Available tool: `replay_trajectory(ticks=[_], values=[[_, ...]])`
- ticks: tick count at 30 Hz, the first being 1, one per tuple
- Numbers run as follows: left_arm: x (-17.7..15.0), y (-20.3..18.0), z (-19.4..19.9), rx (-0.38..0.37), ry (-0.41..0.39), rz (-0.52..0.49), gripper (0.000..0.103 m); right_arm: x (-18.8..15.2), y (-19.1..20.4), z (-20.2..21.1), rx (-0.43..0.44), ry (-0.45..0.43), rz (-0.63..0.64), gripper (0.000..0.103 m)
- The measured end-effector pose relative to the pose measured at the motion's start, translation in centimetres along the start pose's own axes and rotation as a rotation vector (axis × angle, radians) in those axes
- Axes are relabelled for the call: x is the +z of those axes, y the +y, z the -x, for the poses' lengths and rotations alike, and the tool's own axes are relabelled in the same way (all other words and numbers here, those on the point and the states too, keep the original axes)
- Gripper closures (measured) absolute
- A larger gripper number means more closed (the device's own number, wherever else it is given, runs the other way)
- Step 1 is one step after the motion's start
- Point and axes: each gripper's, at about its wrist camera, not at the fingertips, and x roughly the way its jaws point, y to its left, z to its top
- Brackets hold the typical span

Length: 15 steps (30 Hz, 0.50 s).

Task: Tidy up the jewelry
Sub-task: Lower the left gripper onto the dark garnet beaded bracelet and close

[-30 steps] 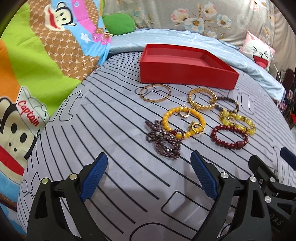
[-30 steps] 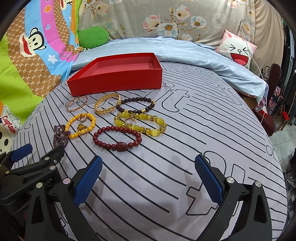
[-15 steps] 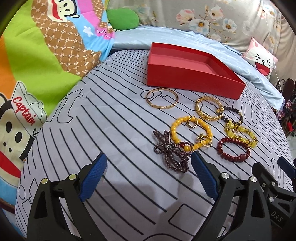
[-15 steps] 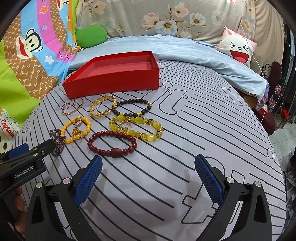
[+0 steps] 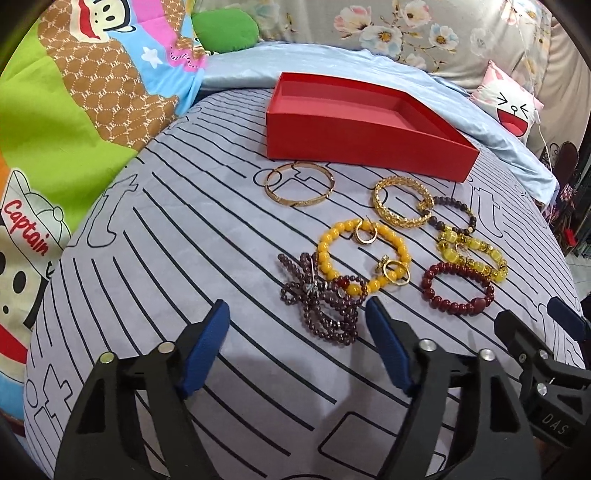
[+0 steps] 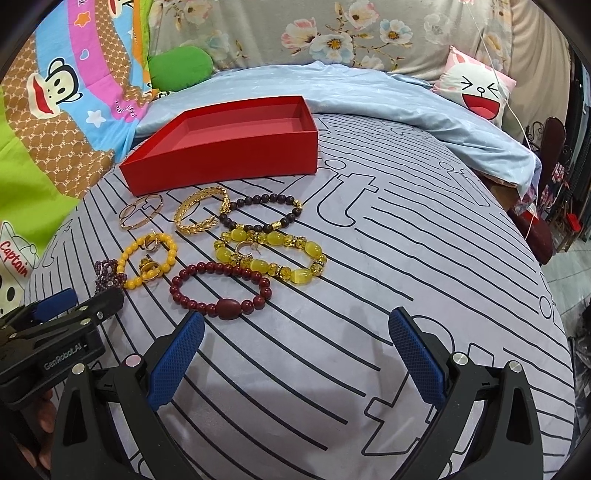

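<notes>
An empty red box (image 5: 364, 138) (image 6: 229, 147) stands at the back of the striped bed cover. Several bracelets lie in front of it: a gold bangle (image 5: 300, 187), a gold chain cuff (image 5: 400, 206), a yellow bead bracelet (image 5: 364, 258) with gold rings (image 5: 396, 272), a purple bead bunch (image 5: 321, 306), a dark red bracelet (image 6: 221, 290), a yellow glass one (image 6: 269, 258) and a dark brown one (image 6: 260, 212). My left gripper (image 5: 297, 347) is open, just short of the purple bunch. My right gripper (image 6: 293, 356) is open, just short of the dark red bracelet.
A light blue blanket (image 6: 388, 96) and a white cartoon pillow (image 6: 476, 92) lie behind the box. A green cushion (image 5: 225, 31) and a colourful monkey-print quilt (image 5: 55, 129) are on the left. The bed drops off at the right edge (image 6: 546, 258).
Both grippers have moved forward toward the jewelry, so the bracelets look larger and nearer. The left gripper now frames the purple bunch. Both stay open.
</notes>
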Motion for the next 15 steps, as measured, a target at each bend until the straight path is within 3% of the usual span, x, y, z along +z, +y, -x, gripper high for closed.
replay_trajectory(ticks=[2, 12, 15], values=[[0.11, 0.00, 0.00, -0.013, -0.004, 0.000, 0.040, 0.02, 0.03, -0.04, 0.001, 0.001, 0.001, 0.007], [0.18, -0.64, 0.17, -0.107, -0.002, -0.027, 0.094, 0.21, 0.44, 0.01, 0.026, 0.002, 0.015, 0.007], [0.22, -0.65, 0.44, -0.110, -0.010, -0.029, 0.096, 0.32, 0.55, 0.09, 0.031, 0.000, 0.019, 0.008]])
